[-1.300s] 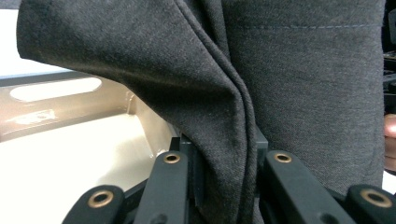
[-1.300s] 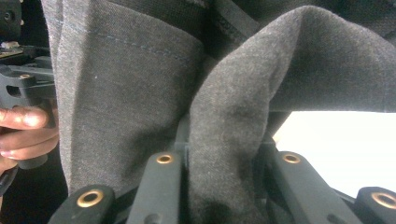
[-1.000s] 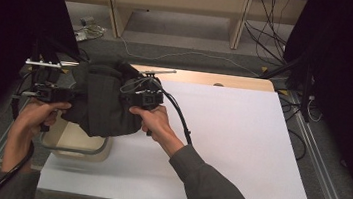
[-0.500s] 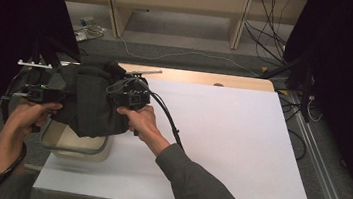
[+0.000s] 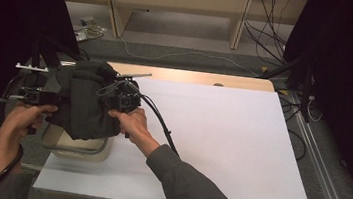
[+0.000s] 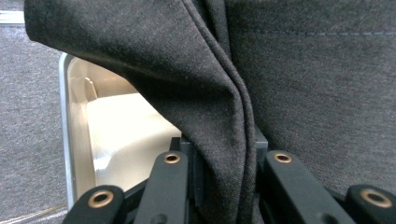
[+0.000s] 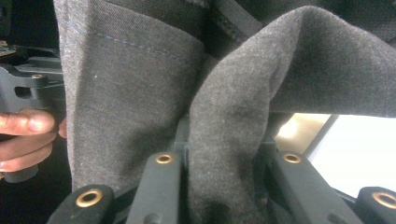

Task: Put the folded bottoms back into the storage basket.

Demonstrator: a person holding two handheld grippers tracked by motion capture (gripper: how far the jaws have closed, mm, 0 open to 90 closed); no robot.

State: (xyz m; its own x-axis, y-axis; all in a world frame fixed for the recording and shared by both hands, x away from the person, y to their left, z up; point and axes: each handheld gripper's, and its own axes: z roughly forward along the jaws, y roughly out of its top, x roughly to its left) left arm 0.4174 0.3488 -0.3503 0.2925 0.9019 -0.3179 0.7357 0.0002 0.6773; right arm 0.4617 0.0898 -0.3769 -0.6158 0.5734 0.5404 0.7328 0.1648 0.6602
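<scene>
A dark grey folded garment [image 5: 85,101] hangs bunched between both grippers, above a cream bin [image 5: 74,147] at the table's left front edge. My left gripper [image 5: 44,97] holds the garment's left side; in the left gripper view a fold of the cloth [image 6: 229,140] is pinched between the jaws, with the bin's inside [image 6: 116,135] below. My right gripper [image 5: 116,101] grips the right side, and the right gripper view has a thick fold of the fabric [image 7: 224,154] clamped between its jaws. The other hand [image 7: 23,135] and its gripper sit beyond the cloth.
A white sheet [image 5: 221,135] covers the table, with a wooden strip [image 5: 192,77] along its far edge. The right gripper's cable [image 5: 159,120] trails over the sheet. Wooden shelving legs and loose cables stand on the floor behind. A metal rail [image 5: 326,177] runs along the right.
Both hands have carried the garment leftward and slightly down, so it now hangs closer over the bin. The grips have not changed.
</scene>
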